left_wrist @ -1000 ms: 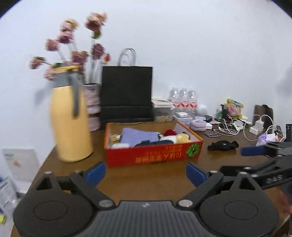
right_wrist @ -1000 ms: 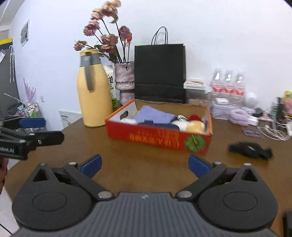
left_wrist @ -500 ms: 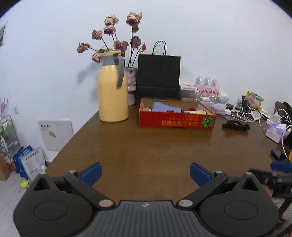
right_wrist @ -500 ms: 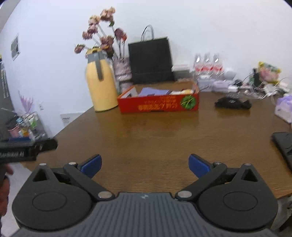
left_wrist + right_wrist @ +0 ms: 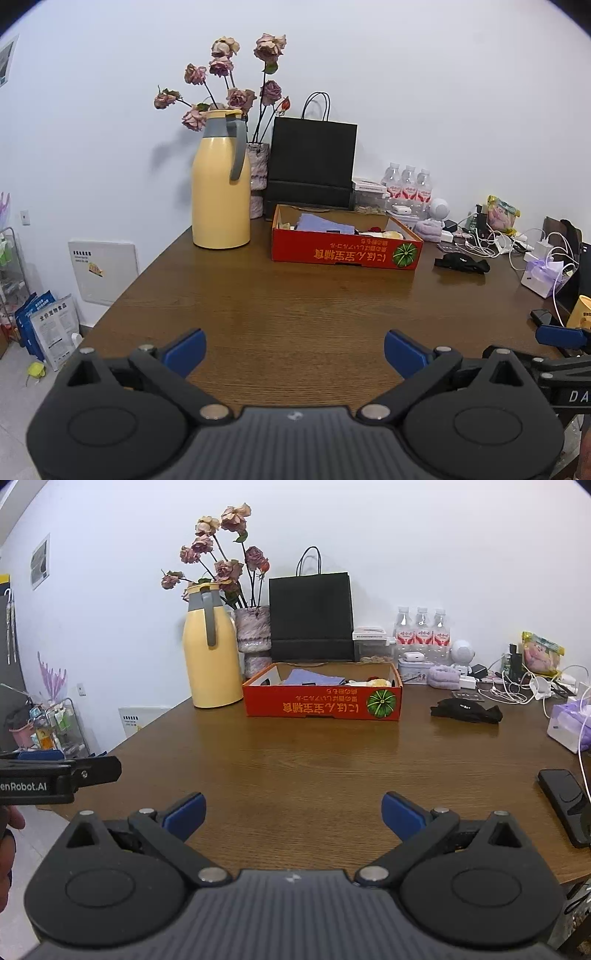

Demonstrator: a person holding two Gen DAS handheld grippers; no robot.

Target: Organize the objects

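One yellow thermos jug point(image 5: 210, 653); one vase of dried roses point(image 5: 254, 637); one black paper bag point(image 5: 311, 616); one red cardboard box point(image 5: 323, 698); three water bottles point(image 5: 422, 631); one black cloth bundle point(image 5: 466, 709); one dark phone point(image 5: 563, 805); two grippers, left gripper point(image 5: 293, 350) and right gripper point(image 5: 291, 812), jaws spread.

The near half of the wooden table point(image 5: 295, 314) lies bare, giving open passage from its front edge up to the red box point(image 5: 345, 254). Along the back edge a yellow jug point(image 5: 221, 192), a vase of roses point(image 5: 257, 173) and a black paper bag point(image 5: 312, 162) stand close together. Toward the right edge lie a black cloth point(image 5: 466, 710), tangled cables point(image 5: 517, 690) and a dark phone point(image 5: 563, 801).
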